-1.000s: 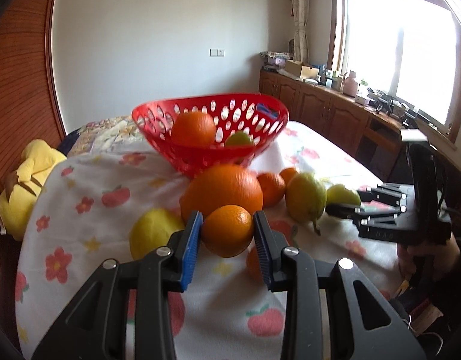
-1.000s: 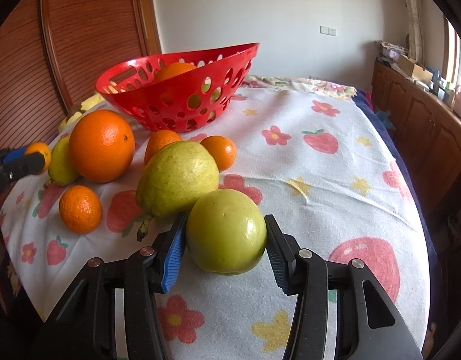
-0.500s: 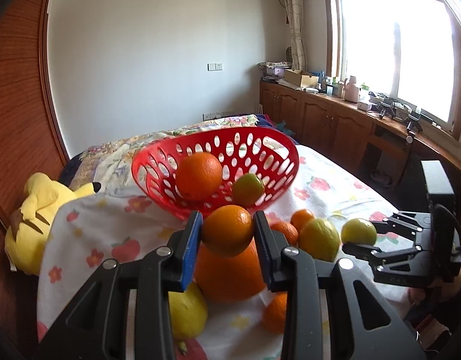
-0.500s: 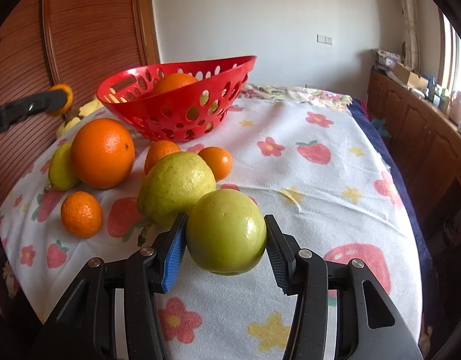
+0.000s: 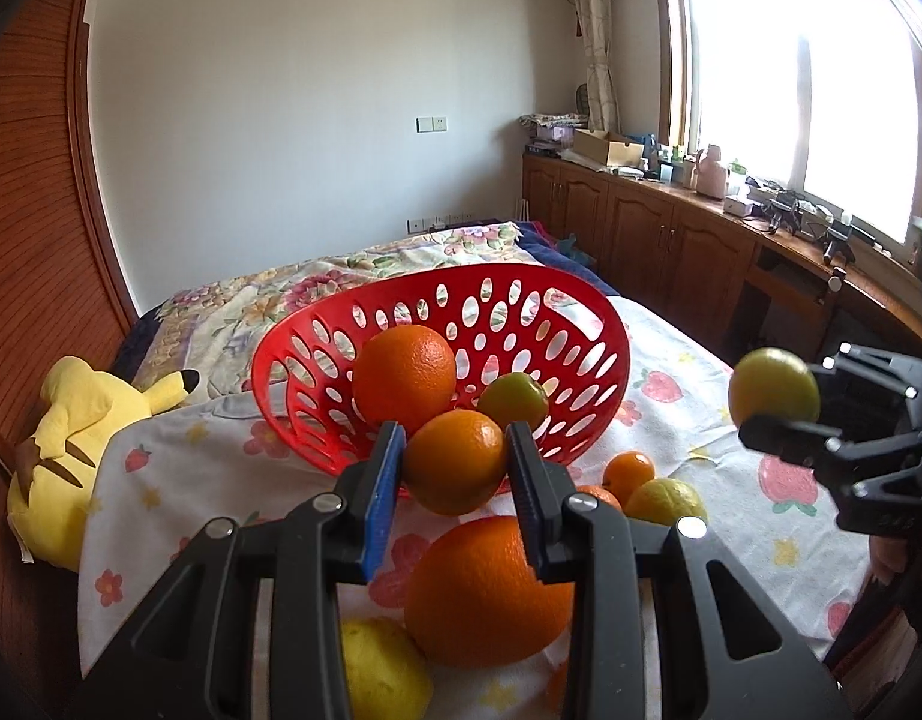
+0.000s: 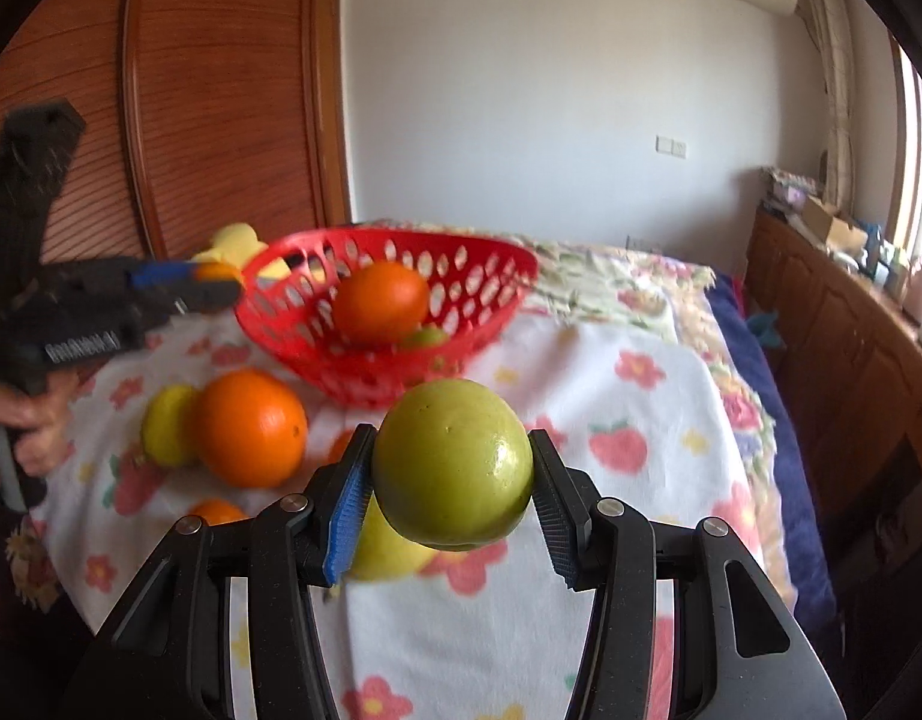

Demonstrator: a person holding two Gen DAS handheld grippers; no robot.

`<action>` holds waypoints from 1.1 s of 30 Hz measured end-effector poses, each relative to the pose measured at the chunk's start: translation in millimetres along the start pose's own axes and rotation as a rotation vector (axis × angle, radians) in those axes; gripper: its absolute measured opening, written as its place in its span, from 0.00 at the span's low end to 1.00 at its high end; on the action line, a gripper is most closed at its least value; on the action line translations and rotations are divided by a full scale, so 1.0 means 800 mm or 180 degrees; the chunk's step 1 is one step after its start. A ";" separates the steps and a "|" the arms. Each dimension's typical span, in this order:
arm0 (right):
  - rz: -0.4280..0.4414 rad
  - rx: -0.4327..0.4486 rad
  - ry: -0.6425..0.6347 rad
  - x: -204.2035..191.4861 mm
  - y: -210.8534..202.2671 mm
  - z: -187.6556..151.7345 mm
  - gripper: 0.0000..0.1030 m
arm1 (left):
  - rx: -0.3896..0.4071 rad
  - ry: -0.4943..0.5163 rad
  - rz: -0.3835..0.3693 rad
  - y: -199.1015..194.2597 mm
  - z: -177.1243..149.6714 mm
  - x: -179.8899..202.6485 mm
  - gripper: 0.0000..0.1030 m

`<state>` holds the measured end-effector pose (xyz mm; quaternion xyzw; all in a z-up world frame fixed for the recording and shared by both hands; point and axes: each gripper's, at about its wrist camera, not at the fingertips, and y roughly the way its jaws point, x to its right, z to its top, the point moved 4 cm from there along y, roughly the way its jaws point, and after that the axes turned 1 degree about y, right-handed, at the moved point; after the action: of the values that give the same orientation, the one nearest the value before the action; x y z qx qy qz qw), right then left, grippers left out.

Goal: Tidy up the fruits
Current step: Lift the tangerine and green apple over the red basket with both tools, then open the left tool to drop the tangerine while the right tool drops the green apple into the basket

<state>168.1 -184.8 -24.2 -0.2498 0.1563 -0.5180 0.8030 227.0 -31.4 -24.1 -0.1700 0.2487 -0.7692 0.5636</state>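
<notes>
Jaws clamped on fruit, our left gripper (image 5: 455, 462) holds its small round orange (image 5: 455, 461) just before the red perforated plastic basket (image 5: 586, 312), nearer than our right gripper (image 6: 452, 480) with its round green fruit (image 6: 453, 463).

Both wrist views close, downward; share red basket (image 5: 317, 414).

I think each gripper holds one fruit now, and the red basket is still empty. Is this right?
Not quite. The red basket is not empty: the left wrist view shows a large orange and a small green fruit inside it. Each gripper does hold one fruit.
</notes>
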 end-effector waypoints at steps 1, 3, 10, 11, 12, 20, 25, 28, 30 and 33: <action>0.0006 0.0022 -0.0017 -0.002 0.000 0.006 0.49 | -0.0017 -0.0003 0.0008 0.004 0.001 -0.001 0.32; 0.0032 0.0065 -0.0023 -0.006 0.003 0.019 0.49 | -0.0065 -0.0009 0.0022 0.014 0.001 0.000 0.32; 0.0141 0.0036 -0.0001 -0.021 0.030 0.052 0.49 | -0.0175 -0.0048 0.0037 0.034 -0.002 -0.002 0.32; 0.0147 0.0025 -0.0009 -0.023 0.034 0.055 0.49 | -0.0195 -0.0065 0.0027 0.036 -0.003 -0.002 0.32; 0.0153 0.0018 -0.0018 -0.024 0.038 0.057 0.49 | -0.0207 -0.0071 0.0022 0.038 -0.003 -0.003 0.32; 0.0146 -0.0107 -0.0095 -0.034 0.068 0.061 0.49 | -0.0230 -0.0057 0.0045 0.041 0.001 -0.004 0.34; 0.0167 -0.0183 -0.0102 -0.034 0.082 0.059 0.49 | -0.0190 -0.0067 0.0048 0.037 0.008 -0.007 0.34; 0.0193 -0.0206 -0.0062 -0.031 0.088 0.061 0.49 | -0.0171 -0.0058 0.0077 0.033 0.009 -0.009 0.35; 0.0199 -0.0211 -0.0036 -0.029 0.090 0.062 0.49 | -0.0149 -0.0075 0.0082 0.027 0.009 -0.013 0.36; 0.0241 -0.0213 0.0031 -0.027 0.094 0.065 0.49 | -0.0123 -0.0091 0.0102 0.018 0.008 -0.020 0.37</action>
<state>242.8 -127.2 -23.7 -0.2679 0.1868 -0.4829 0.8125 246.7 -20.8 -26.5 -0.1878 0.2581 -0.7526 0.5759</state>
